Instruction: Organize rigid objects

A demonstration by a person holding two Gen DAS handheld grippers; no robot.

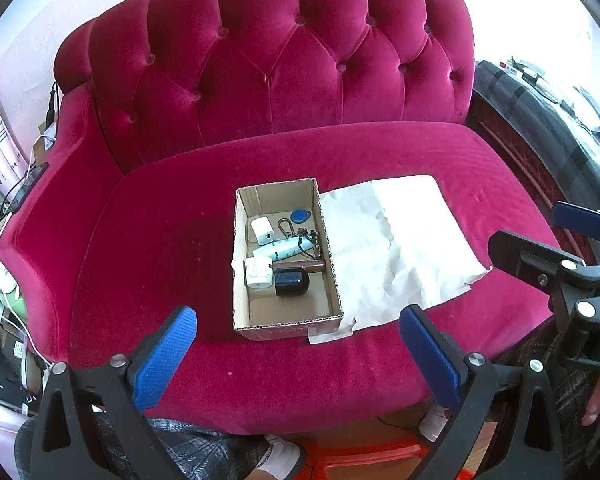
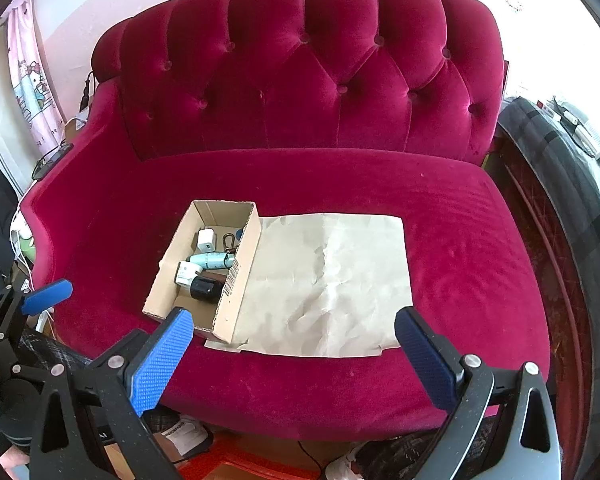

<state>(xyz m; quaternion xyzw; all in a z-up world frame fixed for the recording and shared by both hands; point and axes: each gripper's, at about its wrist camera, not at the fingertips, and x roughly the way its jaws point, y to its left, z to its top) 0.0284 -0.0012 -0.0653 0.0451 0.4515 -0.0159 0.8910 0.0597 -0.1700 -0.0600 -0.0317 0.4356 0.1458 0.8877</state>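
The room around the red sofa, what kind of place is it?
Probably a home bedroom or living room: a tufted red sofa, a cartoon-print curtain, and a bed with a dark blanket beside it.

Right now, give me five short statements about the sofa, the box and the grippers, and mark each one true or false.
1. The cardboard box sits on the red sofa. True.
2. The sheet of paper holds several small objects. False: the paper is bare; the objects lie in the box.
3. The black jar lies inside the box beside the white jar. True.
4. The left gripper is shut on the white charger. False: it is open and holds nothing; the charger lies in the box.
5. The right gripper is open and empty. True.
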